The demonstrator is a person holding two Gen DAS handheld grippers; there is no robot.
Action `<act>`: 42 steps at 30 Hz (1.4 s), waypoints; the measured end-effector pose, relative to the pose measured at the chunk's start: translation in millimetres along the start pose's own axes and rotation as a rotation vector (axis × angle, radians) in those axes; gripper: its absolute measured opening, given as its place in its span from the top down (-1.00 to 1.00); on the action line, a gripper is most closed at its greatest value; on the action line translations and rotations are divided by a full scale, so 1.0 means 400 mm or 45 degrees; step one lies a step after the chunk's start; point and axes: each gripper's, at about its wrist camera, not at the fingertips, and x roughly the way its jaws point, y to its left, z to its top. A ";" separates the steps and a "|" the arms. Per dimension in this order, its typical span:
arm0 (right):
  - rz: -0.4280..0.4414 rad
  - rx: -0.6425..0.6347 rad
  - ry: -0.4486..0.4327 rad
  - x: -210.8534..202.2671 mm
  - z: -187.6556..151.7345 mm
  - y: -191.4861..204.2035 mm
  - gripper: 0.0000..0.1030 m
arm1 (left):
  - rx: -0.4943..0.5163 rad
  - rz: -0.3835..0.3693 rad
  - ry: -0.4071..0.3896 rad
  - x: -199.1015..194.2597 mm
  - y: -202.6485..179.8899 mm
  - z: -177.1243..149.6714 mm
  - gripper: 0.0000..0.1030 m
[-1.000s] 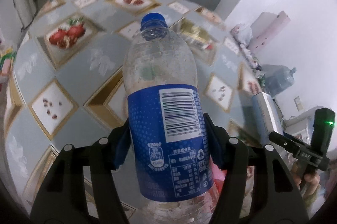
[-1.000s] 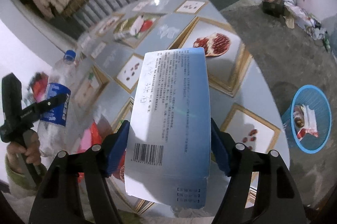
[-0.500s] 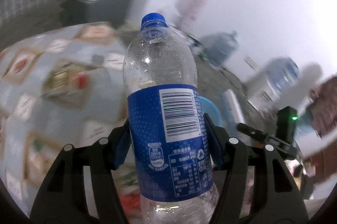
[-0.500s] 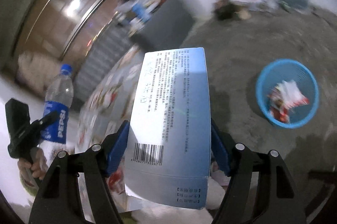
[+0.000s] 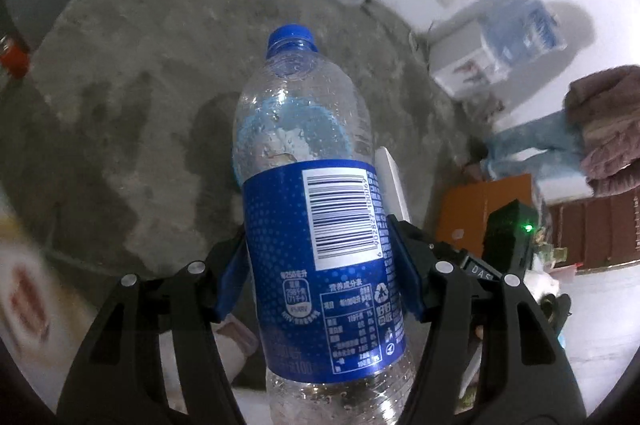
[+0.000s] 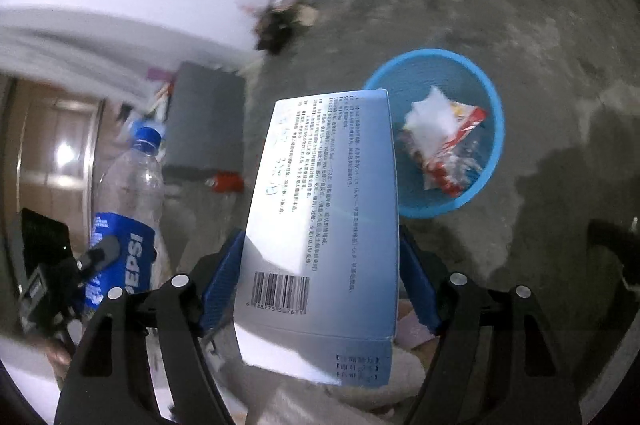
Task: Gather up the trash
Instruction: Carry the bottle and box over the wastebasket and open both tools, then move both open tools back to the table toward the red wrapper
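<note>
Box [image 6: 320, 217] sits between the opening right tool [image 6: 320, 277], seemingly loosening.

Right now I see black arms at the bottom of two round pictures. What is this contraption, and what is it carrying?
There is no robot here. A person holds a pair of tongs in each hand, and a small wide-angle camera on each looks along its fingers, hence the round, bent pictures. One picture is from the left tongs, which grip a nearly empty plastic bottle with a blue label. The other is from the right tongs; their jaws are opening, with a pale blue carton between them. Below on the concrete floor stands a blue basket with wrappers inside.
</note>
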 end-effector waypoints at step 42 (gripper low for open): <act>-0.140 -0.361 -0.015 0.016 -0.146 0.107 -0.67 | -0.228 0.248 -0.746 -0.611 0.347 -0.603 -0.55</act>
